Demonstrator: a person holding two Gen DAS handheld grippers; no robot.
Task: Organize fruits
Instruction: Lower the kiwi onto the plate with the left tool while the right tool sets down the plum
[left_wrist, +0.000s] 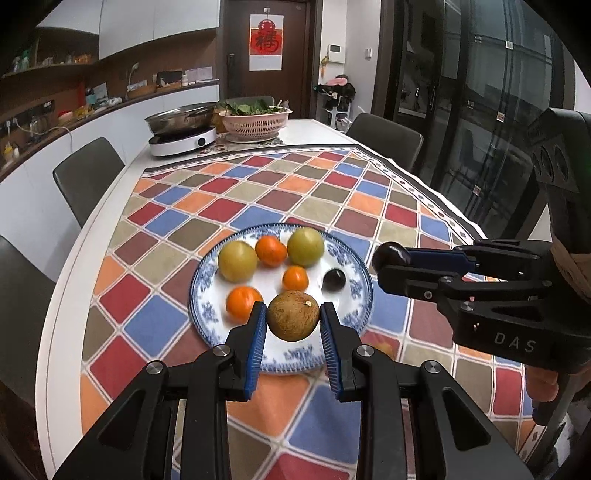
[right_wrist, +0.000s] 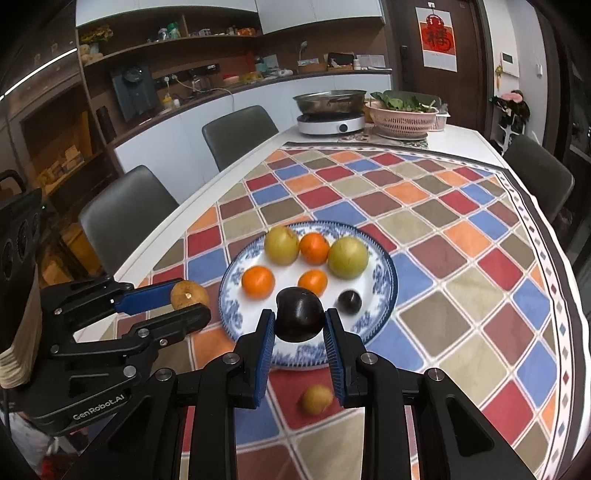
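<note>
My left gripper (left_wrist: 293, 307) is shut on a round brown fruit (left_wrist: 293, 316), held just above the near rim of a blue-and-white plate (left_wrist: 207, 284). My right gripper (right_wrist: 299, 313) is shut on a dark plum (right_wrist: 298, 315) over the same plate (right_wrist: 386, 269). On the plate lie two yellow-green fruits (left_wrist: 237, 260), three oranges (left_wrist: 271, 251) and a small dark plum (left_wrist: 334, 281). A small yellow fruit (right_wrist: 316, 399) lies on the checked tablecloth in front of the plate. Each gripper also shows in the other's view: the right gripper (left_wrist: 386, 264) and the left gripper (right_wrist: 190, 300).
The checked cloth (left_wrist: 332, 192) covers a white table. At the far end stand an induction cooker with a steel pot (left_wrist: 183, 127) and a pink colander of greens (left_wrist: 255, 118). Grey chairs (left_wrist: 86, 177) line the left side, and one stands at the far right.
</note>
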